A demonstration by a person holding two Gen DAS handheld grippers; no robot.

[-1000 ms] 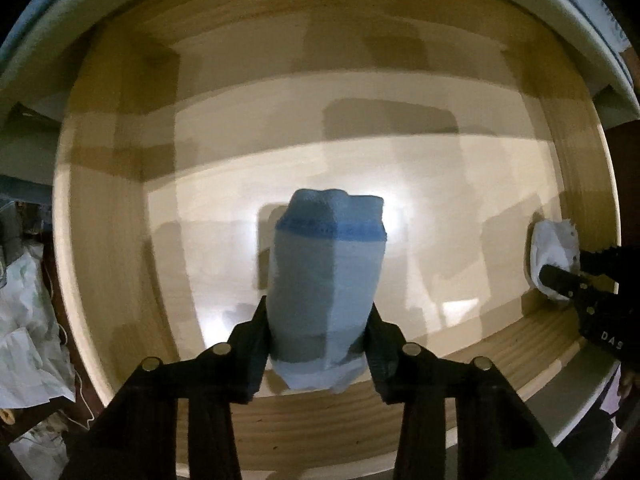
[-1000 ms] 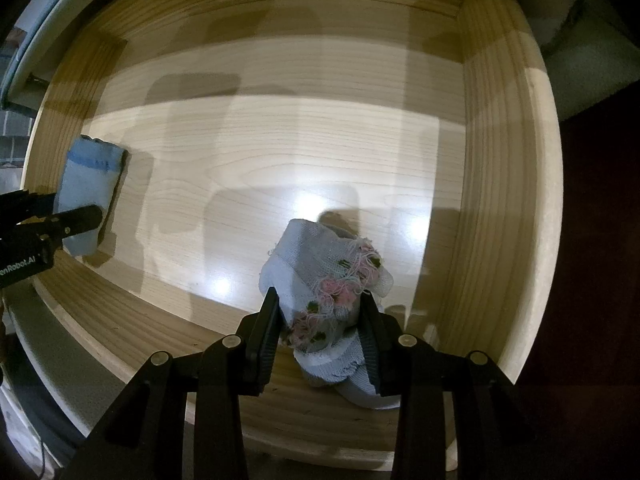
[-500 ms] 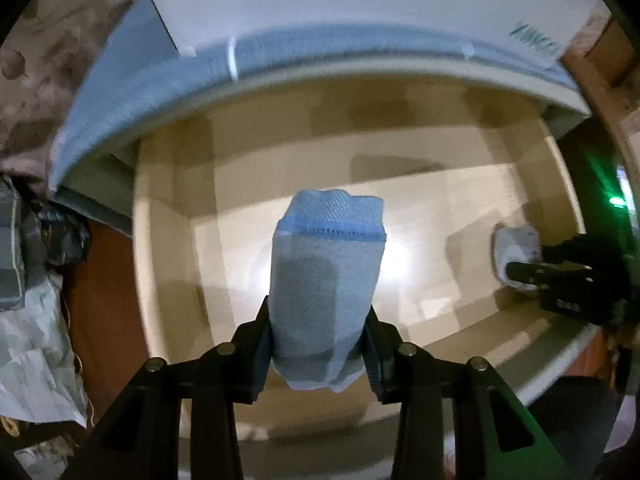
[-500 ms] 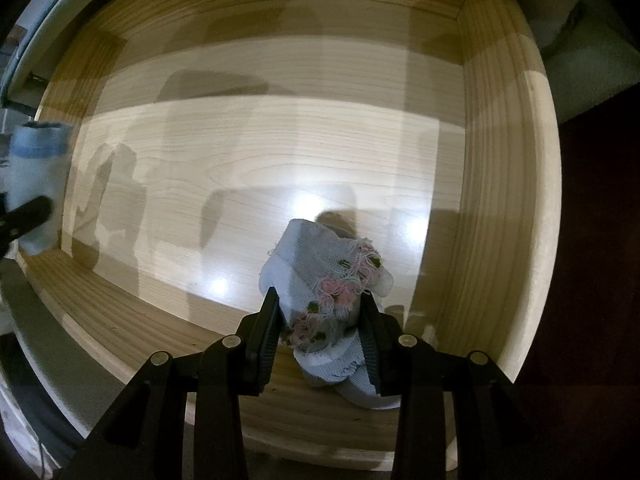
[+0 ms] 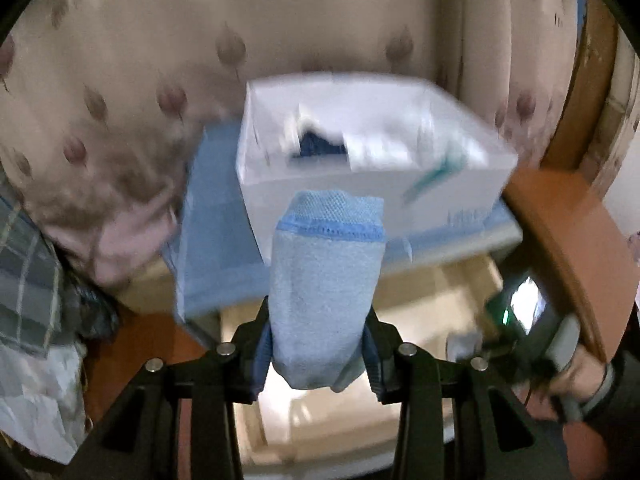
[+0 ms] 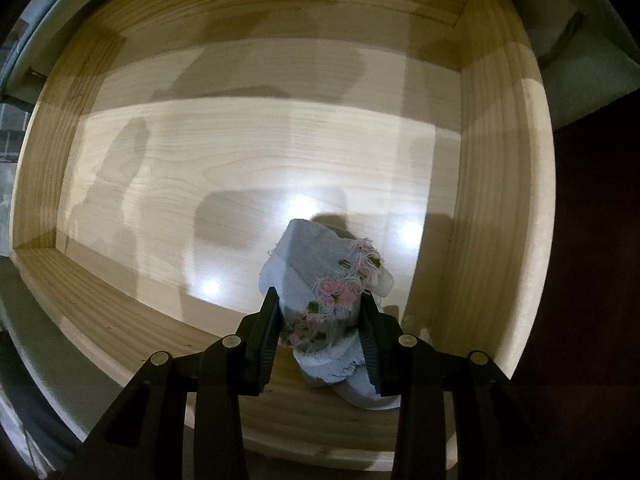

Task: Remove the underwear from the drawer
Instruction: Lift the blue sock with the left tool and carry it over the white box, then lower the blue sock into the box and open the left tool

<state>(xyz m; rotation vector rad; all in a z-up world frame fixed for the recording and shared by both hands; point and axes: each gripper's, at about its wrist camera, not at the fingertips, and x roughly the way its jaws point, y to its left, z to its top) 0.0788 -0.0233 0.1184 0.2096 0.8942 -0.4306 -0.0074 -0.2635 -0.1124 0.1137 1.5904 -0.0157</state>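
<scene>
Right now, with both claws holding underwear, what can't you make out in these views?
- Left wrist: contents of the white box, smeared by motion blur; only something dark blue shows.
- Left wrist: the right claw, blurred, so its grip is unreadable there.
- Right wrist: lower end of the floral underwear, hidden behind the claw fingers.
- Right wrist: the blue underwear, outside the frame.
</scene>
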